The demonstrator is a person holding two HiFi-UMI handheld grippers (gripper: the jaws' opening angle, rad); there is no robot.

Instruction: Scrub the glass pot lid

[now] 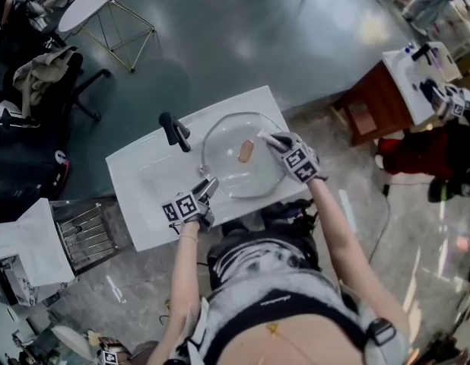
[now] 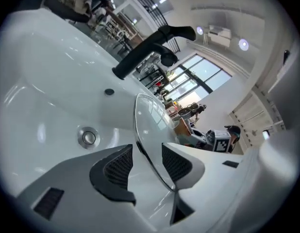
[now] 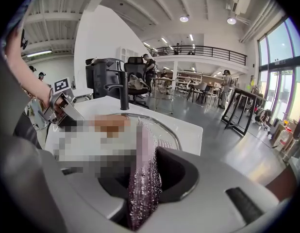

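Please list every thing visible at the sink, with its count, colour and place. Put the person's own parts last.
sink: one, white, before the person
faucet: one, black, sink's far edge
glass lid: one, clear, over the sink's right half
knob: one, brown, lid's centre
scrubber: one, purple, in the right gripper
round table: one, white, far left
left gripper: one, white, jaws open around the lid's rim
right gripper: one, white, shut on scrubber

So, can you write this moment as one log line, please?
left gripper: open, astride lid rim | right gripper: shut on purple scrub pad | lid: over sink
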